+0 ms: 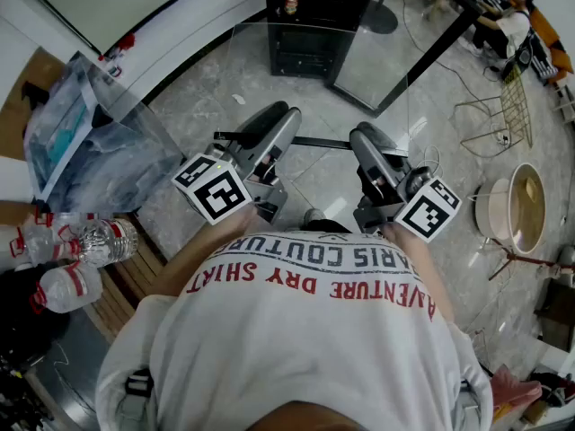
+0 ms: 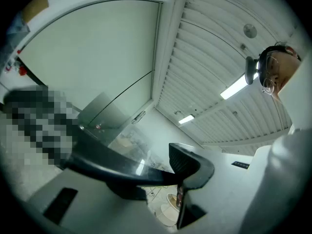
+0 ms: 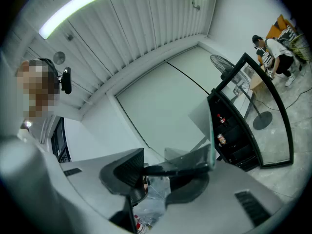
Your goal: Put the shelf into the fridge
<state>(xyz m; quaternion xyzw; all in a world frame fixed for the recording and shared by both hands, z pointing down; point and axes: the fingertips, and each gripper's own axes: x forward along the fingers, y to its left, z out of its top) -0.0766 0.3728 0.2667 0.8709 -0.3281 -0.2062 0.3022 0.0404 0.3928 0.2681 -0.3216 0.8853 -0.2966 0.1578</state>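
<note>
Two grippers pinch the glass shelf; carrying step, the shelf not yet in the fridge.

Left gripper (image 1: 254,142) and right gripper (image 1: 368,144) each have their jaws pressed onto the dark near-edge strip (image 1: 319,141) of the glass shelf (image 1: 319,88), one towards each end. The pane reaches out towards 12 o'clock, broad face up, above the stone floor (image 1: 193,106). The black fridge (image 1: 310,39) stands at 12 o'clock with a can (image 1: 290,4) on an upper level, and its glass door (image 1: 395,52) is swung open towards 1 o'clock. The shelf appears to be short of the opening. The next move probably calls for advancing both hands together, keeping the pane square and level, clearing the door edge, and lowering it to a free pair of supports.
</note>
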